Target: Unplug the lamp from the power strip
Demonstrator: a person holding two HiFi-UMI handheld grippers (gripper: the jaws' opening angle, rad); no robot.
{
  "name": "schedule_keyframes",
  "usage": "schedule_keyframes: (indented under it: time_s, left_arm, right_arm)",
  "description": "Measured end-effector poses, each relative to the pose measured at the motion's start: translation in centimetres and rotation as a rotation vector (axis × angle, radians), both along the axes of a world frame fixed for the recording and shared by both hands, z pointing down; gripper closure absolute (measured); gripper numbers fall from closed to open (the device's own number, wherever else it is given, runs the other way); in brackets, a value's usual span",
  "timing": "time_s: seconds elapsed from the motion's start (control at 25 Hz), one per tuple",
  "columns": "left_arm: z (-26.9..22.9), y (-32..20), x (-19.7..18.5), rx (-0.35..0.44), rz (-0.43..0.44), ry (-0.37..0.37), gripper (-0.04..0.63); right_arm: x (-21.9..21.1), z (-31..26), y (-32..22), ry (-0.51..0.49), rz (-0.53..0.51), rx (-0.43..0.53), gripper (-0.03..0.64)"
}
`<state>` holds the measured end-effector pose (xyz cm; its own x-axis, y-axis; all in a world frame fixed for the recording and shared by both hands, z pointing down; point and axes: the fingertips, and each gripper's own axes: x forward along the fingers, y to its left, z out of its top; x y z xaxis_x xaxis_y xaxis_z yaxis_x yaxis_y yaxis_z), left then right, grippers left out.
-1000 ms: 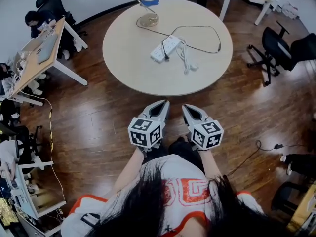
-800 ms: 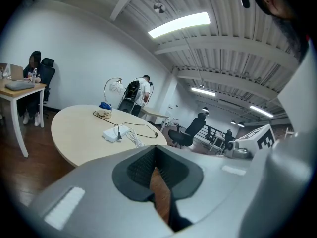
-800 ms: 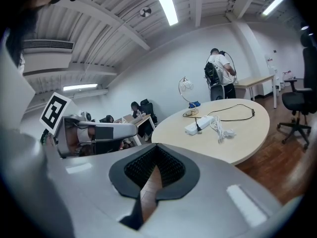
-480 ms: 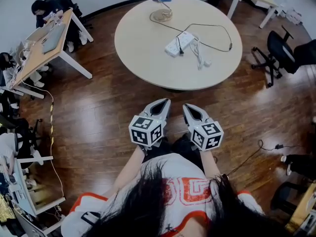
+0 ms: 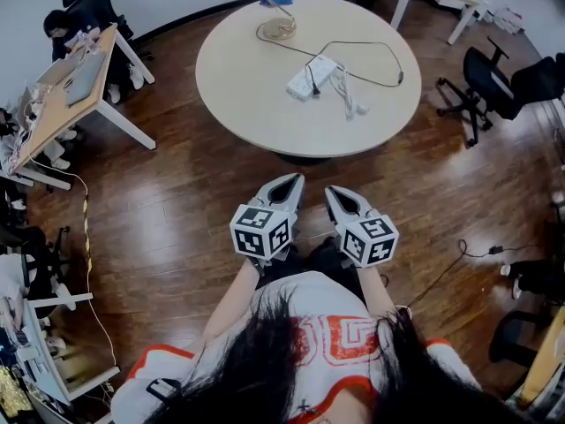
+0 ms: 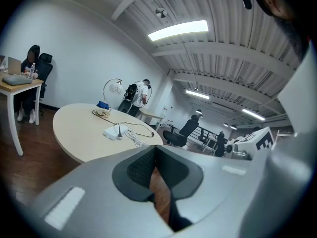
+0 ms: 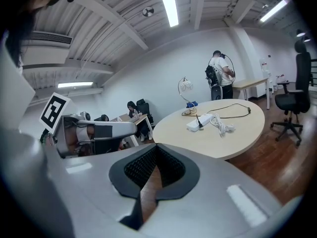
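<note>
Lamp (image 5: pixel 276 30) and power strip (image 5: pixel 311 77) sit on the table (image 5: pixel 231 104); left gripper (image 5: pixel 290 184) and right gripper (image 5: pixel 336 192) hover short of it, clenched empty.

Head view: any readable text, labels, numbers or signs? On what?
No text reads clearly.
Shirt: red outlined print, partly under hair, cannot be read for certain.
Left marker cube and right marker cube: black-and-white square codes, no words or digits.
Power strip: too small to show any label.
</note>
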<state>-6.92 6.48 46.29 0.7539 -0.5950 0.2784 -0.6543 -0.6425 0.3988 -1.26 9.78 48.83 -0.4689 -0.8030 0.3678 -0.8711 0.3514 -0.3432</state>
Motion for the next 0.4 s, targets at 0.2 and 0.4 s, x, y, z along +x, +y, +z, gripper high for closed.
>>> schedule_keyframes:
  time_s: [0.2, 0.4]
  left_arm:
    - [-0.14, 0.39, 0.43, -0.001, 0.01, 0.002, 0.595]
    - [-0.29, 0.29, 0.35, -0.001, 0.0, 0.007, 0.595]
  right_arm:
    - [0.6, -0.19, 0.18, 0.005, 0.012, -0.003, 0.617]
    - [0.69, -0.52, 0.18, 0.008, 0.01, 0.0, 0.617]
